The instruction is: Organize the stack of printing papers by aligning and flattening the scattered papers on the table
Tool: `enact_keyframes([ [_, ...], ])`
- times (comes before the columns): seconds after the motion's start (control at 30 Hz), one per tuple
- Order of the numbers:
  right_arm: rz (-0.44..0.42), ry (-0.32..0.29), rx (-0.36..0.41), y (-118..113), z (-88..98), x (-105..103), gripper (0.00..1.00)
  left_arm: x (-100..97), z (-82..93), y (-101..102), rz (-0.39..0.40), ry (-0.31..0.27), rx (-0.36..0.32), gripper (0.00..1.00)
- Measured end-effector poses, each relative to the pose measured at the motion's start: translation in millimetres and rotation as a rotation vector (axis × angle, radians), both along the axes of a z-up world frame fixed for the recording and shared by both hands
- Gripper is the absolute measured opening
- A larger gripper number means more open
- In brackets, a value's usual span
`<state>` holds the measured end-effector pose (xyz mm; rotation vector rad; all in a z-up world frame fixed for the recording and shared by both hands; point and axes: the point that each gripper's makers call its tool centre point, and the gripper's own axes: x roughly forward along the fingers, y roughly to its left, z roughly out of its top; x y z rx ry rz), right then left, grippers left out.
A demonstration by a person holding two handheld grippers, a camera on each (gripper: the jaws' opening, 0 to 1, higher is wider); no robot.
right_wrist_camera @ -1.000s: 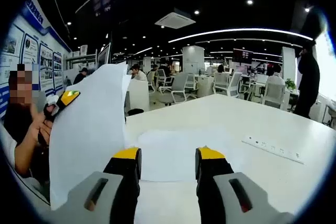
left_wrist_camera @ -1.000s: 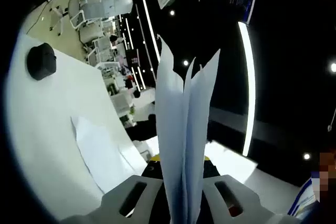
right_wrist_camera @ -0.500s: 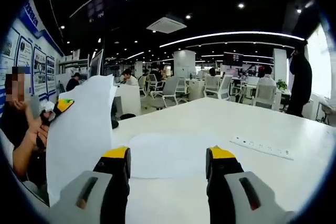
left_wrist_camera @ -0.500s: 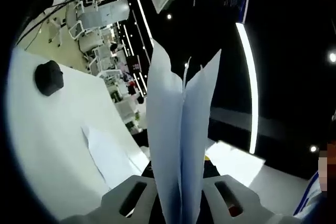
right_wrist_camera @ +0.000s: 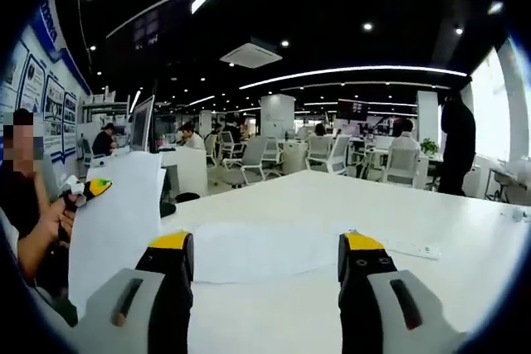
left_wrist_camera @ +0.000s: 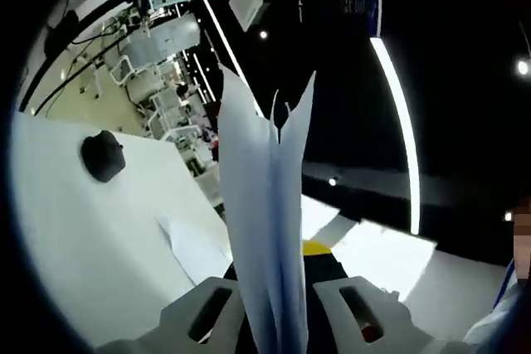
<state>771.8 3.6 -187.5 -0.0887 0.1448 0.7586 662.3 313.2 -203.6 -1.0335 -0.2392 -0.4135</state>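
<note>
**Printing papers: one sheaf held, one sheet loose**

- Left tool (left_wrist_camera: 278,312): pinching a thin sheaf of papers (left_wrist_camera: 261,205) by one edge, sheets standing up and fanning apart at the free end.
- Right tool (right_wrist_camera: 264,267): spread, empty; a loose sheet (right_wrist_camera: 261,250) lies flat on the bench (right_wrist_camera: 373,205) just ahead of it.
- Handling, judged: light, limp, slippery between sheets, easily creased; grip near an edge, squeezing all layers together.
</note>
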Motion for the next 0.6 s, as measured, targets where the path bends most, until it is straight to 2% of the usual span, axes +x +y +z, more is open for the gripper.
enact_keyframes([
  [0.17,0.000,0.004,-0.028,-4.8,-1.8,-1.6,0.70,-2.6,-5.4,11.4,0.038,0.007,0.046,0.06],
  [0.2,-0.007,0.008,-0.035,-6.7,-3.0,-0.9,0.70,-1.8,-8.3,12.9,0.048,0.013,0.071,0.06],
  [0.4,-0.022,0.019,-0.055,-14.9,-6.3,3.7,0.70,1.6,-16.1,19.2,0.127,0.046,0.253,0.06],
  [0.6,-0.028,0.032,-0.087,-21.9,-9.0,10.2,0.70,3.9,-25.2,29.9,0.203,0.084,0.483,0.06],
])
